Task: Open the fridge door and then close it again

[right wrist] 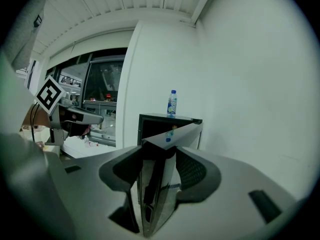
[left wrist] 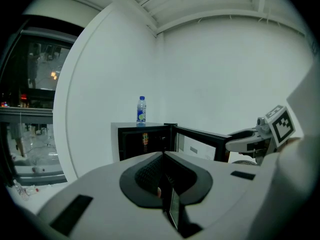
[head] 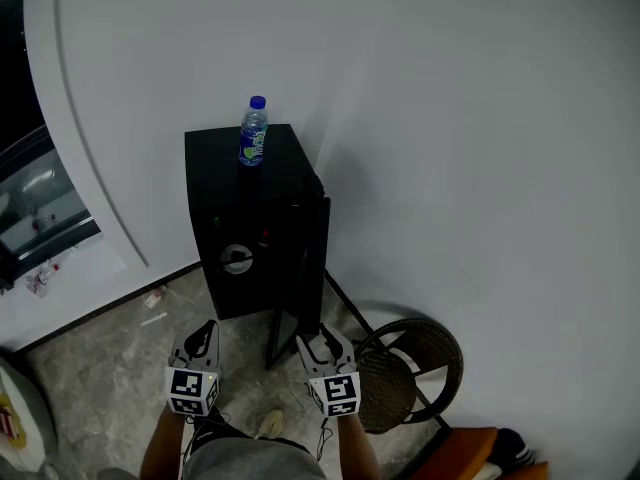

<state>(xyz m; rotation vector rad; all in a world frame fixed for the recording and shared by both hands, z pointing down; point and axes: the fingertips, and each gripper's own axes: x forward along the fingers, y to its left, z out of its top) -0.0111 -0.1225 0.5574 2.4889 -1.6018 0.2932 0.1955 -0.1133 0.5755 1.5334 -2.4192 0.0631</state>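
Right tool (right wrist: 159, 164) is closed on the edge of the open fridge door (right wrist: 170, 139); left tool (left wrist: 163, 176) is shut and empty. The fridge (head: 250, 218) is placed on the floor (head: 110, 368) by a white wall (head: 450, 118).

Inside the fridge (left wrist: 131, 143), one coloured item (left wrist: 145, 136) is too small to identify.

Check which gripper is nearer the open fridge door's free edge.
Right. The right gripper has the fridge door edge between its jaws; the left gripper, jaws shut and empty, sits off to the door's left, clear of it.
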